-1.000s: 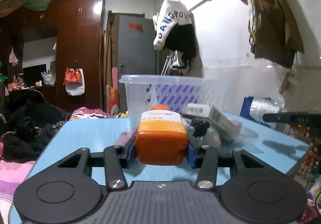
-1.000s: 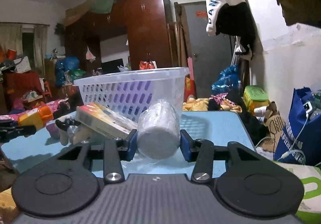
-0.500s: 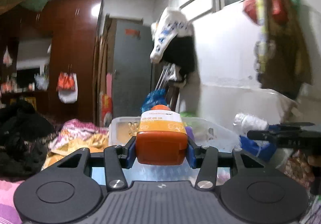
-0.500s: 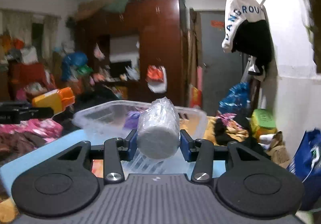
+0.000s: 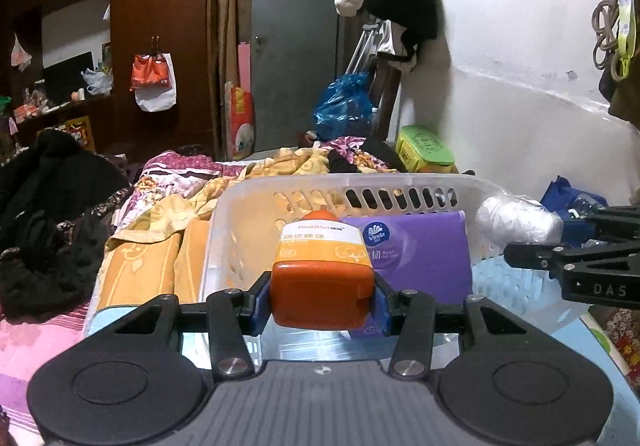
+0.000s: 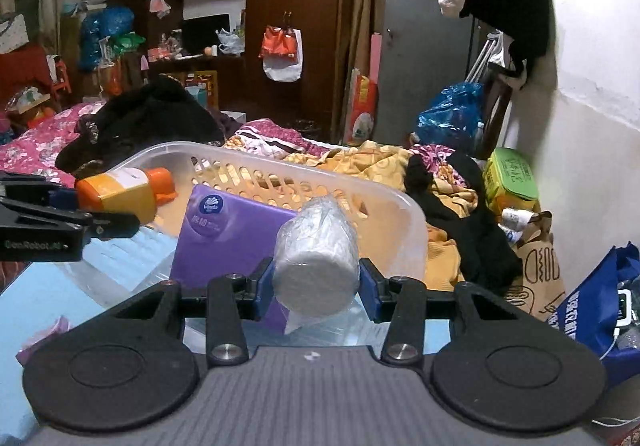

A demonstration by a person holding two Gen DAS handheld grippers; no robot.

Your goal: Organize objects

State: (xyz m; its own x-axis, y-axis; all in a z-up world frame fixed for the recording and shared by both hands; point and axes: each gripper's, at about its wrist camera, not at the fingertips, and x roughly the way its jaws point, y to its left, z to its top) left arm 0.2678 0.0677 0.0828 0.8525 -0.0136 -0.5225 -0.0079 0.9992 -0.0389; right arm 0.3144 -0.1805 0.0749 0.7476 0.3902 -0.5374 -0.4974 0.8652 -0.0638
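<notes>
Left gripper (image 5: 322, 300) pinches an orange bottle (image 5: 322, 278) between its blue pads, cap end toward the camera, yellow-and-white label facing up, bottle lying roughly level and pointing into the clear plastic basket (image 5: 360, 182). From the right wrist view the same left gripper (image 6: 108, 224) comes in from the left edge, and the orange bottle (image 6: 124, 192) sticks out over the basket's (image 6: 412, 230) left part, above the floor of it, not resting on anything I can see. Right gripper (image 6: 316, 284) is clamped on a white roll wrapped in clear plastic (image 6: 316, 262), flat round end toward the camera, plastic tail hanging under it. In the left wrist view that right gripper (image 5: 520, 256) enters from the right, with the wrapped roll (image 5: 516, 220) held over the basket's right rim. Inside the basket a purple Vinda tissue pack (image 5: 416, 254) lies flat-ish, tilted, taking up the right half; seen from the right wrist the tissue pack (image 6: 224, 242) sits just behind and left of the roll. Basket has slotted walls and stands on a light blue table (image 6: 36, 298). A small pinkish scrap (image 6: 44, 334) lies on the table near the left edge, blurry, cannot tell what it is. Beyond the table: crumpled yellow and floral bedding (image 5: 160, 230), a black heap of clothes (image 5: 44, 214), a green-lidded box (image 5: 426, 148) by the white wall, a dark wardrobe (image 5: 160, 6), a grey door (image 5: 292, 38).
</notes>
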